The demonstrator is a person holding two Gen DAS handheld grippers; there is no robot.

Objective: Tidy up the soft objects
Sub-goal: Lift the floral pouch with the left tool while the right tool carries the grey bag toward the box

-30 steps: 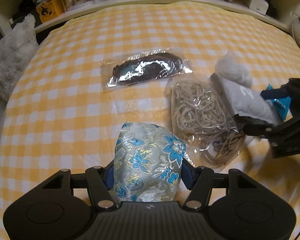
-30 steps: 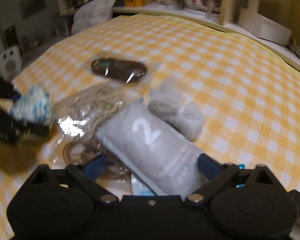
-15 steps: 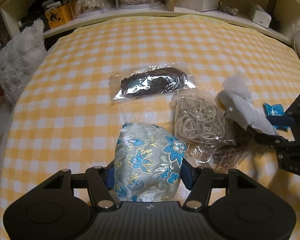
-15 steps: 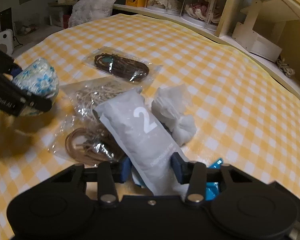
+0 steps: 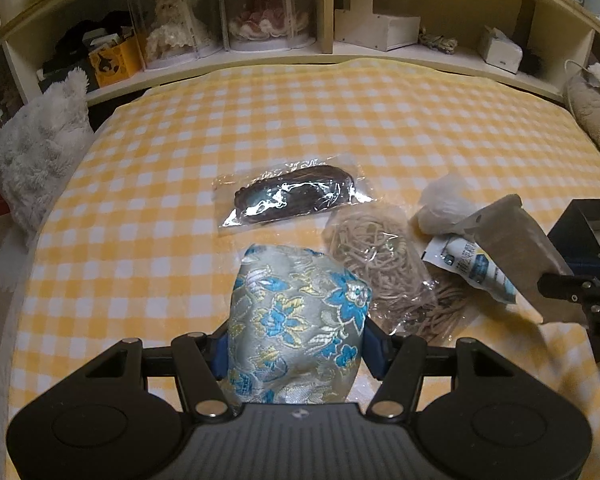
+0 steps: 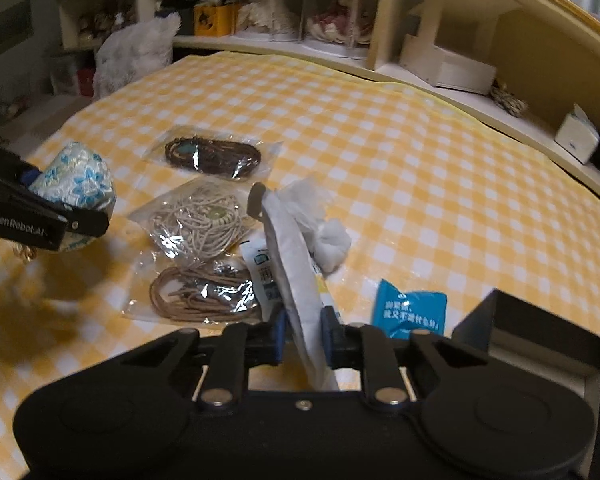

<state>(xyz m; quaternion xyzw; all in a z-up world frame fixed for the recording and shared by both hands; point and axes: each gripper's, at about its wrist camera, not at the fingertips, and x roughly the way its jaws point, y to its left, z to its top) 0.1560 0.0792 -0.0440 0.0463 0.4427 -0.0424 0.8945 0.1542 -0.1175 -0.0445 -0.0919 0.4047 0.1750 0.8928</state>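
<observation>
Cream shelving (image 5: 452,8) curves behind yellow-checked tabletop (image 5: 340,112).

The right gripper (image 6: 303,339) pinches a grey pouch (image 6: 296,276) edge-on above the yellow checked cloth (image 6: 440,184), with bagged cords (image 6: 204,216), a white wad (image 6: 332,240) and a blue packet (image 6: 410,312) lying near it, while the left gripper (image 6: 40,216) grips a flowered pouch (image 6: 78,182).

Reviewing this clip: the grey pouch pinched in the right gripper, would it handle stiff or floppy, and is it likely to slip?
The grey pouch looks fairly stiff: gripped at one end by the right gripper, it stands edge-on without drooping. It seems light, since a narrow pinch carries it. Its smooth film surface could slip if swung, though the jaws look tightly closed on it.
</observation>
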